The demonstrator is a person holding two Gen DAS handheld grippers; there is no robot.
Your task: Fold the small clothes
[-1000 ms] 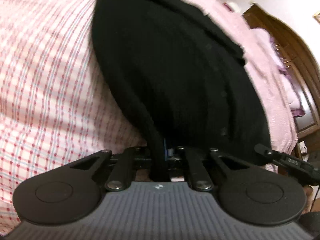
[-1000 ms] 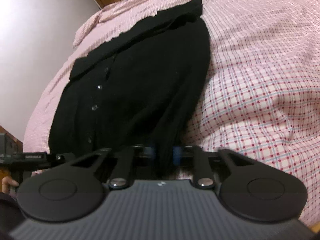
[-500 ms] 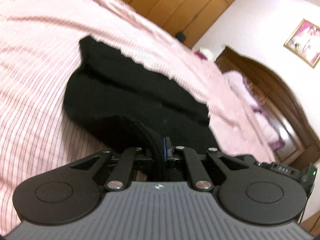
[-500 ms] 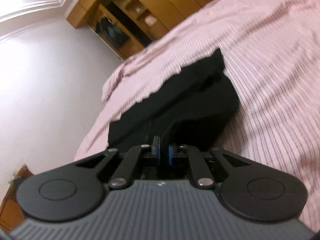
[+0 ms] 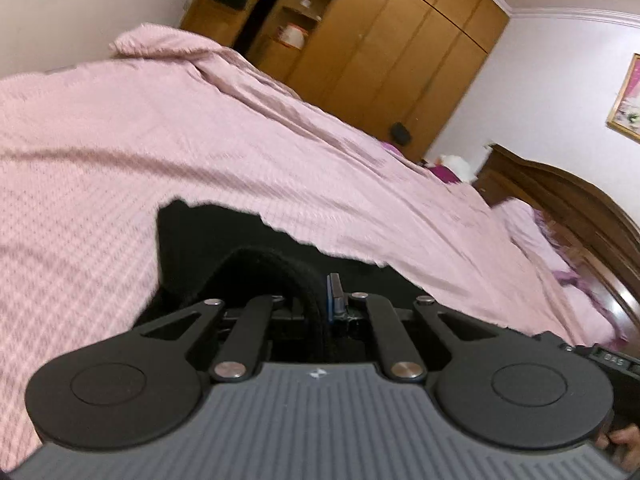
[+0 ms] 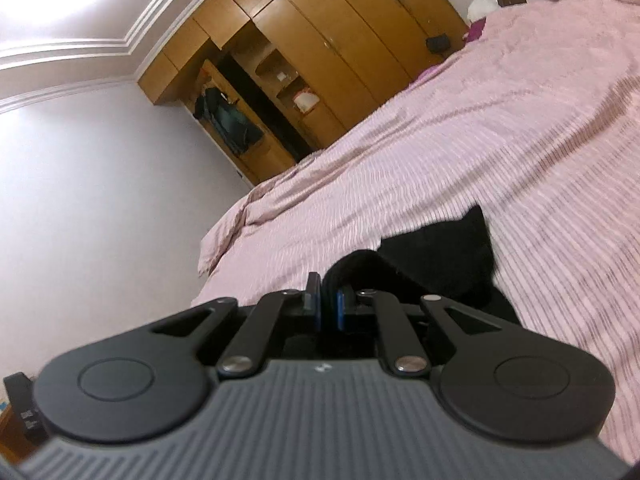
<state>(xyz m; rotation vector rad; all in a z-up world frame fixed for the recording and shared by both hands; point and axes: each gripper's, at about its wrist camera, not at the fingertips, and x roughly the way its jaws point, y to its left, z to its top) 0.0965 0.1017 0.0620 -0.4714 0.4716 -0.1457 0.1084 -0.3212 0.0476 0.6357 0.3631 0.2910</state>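
On the pink bedspread (image 5: 120,152), a black garment (image 5: 208,240) is lying; left gripper (image 5: 326,300) and right gripper (image 6: 329,300) are each clamping its edge.

Loads of open room over the pink bed (image 5: 280,152), nothing sitting on that whole stretch past the black garment (image 5: 256,236). The wooden wardrobe (image 6: 340,40) blocks the far side and the headboard (image 5: 568,200) walls off one end.

Left tongs (image 5: 323,300) pinching black garment (image 5: 240,236) edge — lifted over pink bedspread (image 5: 200,128), wooden wardrobe (image 5: 384,52) behind
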